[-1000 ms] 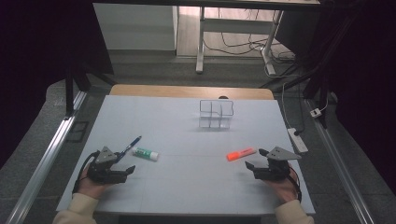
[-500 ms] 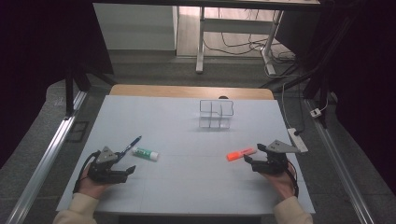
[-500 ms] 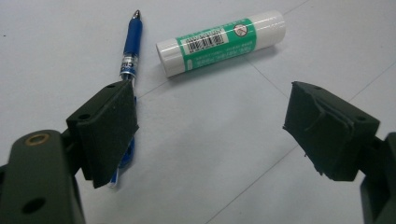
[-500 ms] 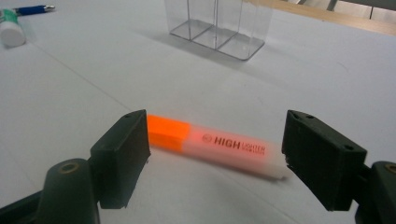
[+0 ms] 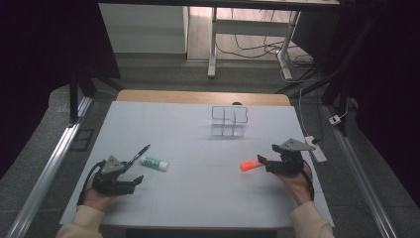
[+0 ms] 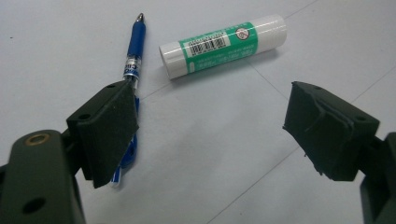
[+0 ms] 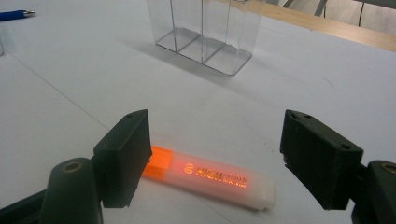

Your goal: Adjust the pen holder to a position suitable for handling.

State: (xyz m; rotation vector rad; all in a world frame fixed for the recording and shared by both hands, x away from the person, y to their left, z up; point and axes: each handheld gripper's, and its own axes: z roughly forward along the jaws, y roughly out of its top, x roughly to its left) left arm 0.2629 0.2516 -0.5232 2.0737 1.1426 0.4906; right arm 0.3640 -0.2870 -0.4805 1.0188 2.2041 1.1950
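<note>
White table (image 5: 198,198); jaws wide, empty.

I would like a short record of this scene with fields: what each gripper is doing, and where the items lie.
left gripper: jaws open, low over the table, holds nothing
right gripper: jaws open, either side of the orange highlighter
orange highlighter: flat on the table, not gripped
blue pen: flat, partly under one left jaw
glue stick: flat, beside the pen, ahead of the left jaws
clear organizer: upright, far middle of the white table, looks empty
</note>
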